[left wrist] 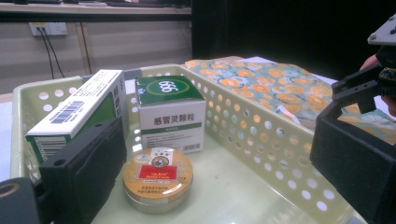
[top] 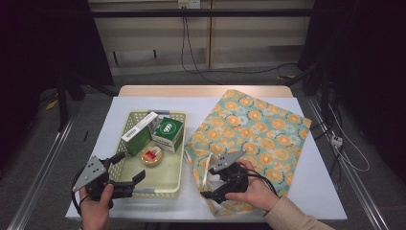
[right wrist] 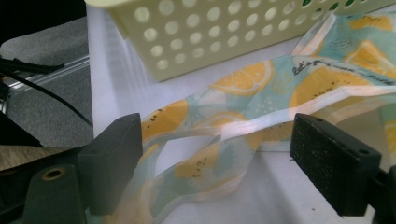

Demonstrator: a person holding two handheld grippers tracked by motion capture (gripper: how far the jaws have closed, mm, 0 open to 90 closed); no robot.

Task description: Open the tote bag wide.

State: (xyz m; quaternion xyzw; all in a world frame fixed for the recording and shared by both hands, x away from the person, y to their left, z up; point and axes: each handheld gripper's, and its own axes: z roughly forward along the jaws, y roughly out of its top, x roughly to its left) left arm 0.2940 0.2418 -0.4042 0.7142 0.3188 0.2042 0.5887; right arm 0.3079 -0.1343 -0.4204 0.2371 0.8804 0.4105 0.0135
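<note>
From the high view, the fruit-print bag (top: 249, 139) lies limp on the counter (top: 316, 191) beside the basket (top: 179, 139), with the right claw (top: 216, 184) at its near mouth. The left gripper view shows the left claw (left wrist: 205, 177) released, straddling the basket's near wall. In the right gripper view the right claw's jaws stand released around the bag's thin handle strap (right wrist: 261, 123); it looks light and slippery, best pinched at that strap.

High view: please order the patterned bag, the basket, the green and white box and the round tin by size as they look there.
1. patterned bag
2. basket
3. green and white box
4. round tin, slightly smaller than the box
</note>
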